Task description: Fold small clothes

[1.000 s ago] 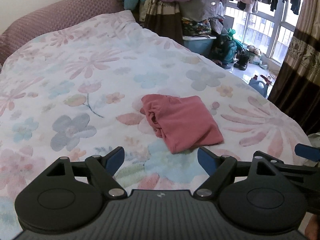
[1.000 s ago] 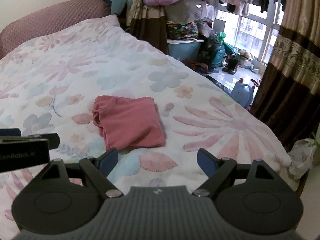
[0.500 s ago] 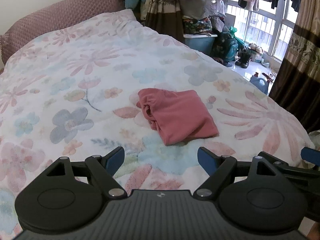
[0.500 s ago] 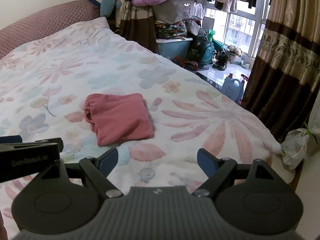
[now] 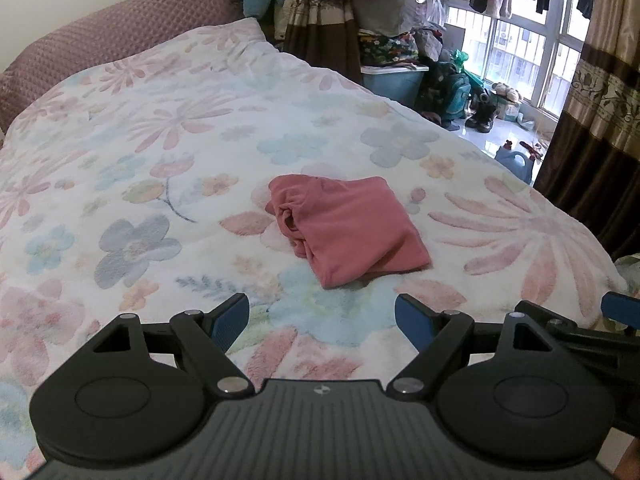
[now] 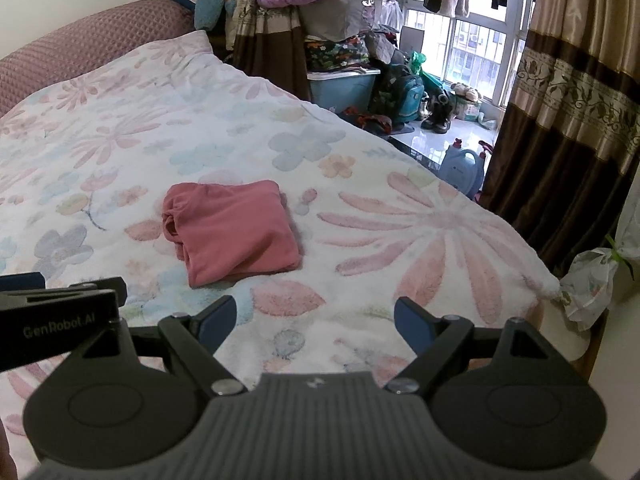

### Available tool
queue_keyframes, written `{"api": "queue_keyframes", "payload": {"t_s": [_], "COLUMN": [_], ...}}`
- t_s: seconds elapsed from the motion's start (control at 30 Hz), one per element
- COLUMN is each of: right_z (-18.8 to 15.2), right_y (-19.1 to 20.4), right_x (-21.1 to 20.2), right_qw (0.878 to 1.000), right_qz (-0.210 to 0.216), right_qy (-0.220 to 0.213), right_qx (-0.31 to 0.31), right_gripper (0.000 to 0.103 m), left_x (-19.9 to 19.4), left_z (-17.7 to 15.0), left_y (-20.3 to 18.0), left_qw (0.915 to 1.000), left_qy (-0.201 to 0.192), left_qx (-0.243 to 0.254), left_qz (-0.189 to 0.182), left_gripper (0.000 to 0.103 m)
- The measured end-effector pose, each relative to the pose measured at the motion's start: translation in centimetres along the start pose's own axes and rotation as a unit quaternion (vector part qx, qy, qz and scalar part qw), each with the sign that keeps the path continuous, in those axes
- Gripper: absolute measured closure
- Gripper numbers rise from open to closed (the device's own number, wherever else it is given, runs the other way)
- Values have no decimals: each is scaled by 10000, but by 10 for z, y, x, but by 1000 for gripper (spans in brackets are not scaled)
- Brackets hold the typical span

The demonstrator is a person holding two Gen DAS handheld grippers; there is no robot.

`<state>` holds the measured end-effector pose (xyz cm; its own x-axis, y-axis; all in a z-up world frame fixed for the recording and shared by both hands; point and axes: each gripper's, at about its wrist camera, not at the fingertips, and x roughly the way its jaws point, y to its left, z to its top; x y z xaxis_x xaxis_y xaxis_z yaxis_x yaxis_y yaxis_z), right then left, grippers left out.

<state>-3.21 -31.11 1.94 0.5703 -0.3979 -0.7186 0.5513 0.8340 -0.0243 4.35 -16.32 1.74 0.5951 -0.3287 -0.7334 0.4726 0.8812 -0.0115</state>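
A small pink garment (image 5: 348,226) (image 6: 234,227) lies folded into a rough square on the floral bedspread (image 5: 168,152) (image 6: 420,216), with its bunched edge on the left. My left gripper (image 5: 322,318) hovers open just short of the garment's near edge, nothing between its blue-tipped fingers. My right gripper (image 6: 315,318) is open too, held back from the cloth and a little to its right. Each gripper shows at the edge of the other's view.
A pink headboard (image 5: 100,44) runs along the far side of the bed. Beyond the bed's right edge stand a blue storage bin (image 6: 344,88), piled clothes, bags, a blue jug (image 6: 466,168) on the floor, brown curtains (image 6: 568,152) and a white plastic bag (image 6: 592,284).
Both grippers have drawn back and risen from the folded garment, which now sits farther away in both views. The garment itself has not moved; both grippers stayed open.
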Motion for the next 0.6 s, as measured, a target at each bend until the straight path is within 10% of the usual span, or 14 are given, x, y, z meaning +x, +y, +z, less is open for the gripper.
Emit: {"api": "queue_keyframes", "payload": {"t_s": [0.6], "right_z": [-1], "right_y": [-1], "right_x": [-2], "right_qw": [10000], "right_qz": [-47], "right_qy": [-31], "right_qx": [16], "right_gripper": [21], "left_x": [-1], "left_z": [0], "left_y": [0], "left_qw": [10000], "left_qy": [-24], "left_qx": [17], "left_qz": [-60], "left_gripper": [6]}}
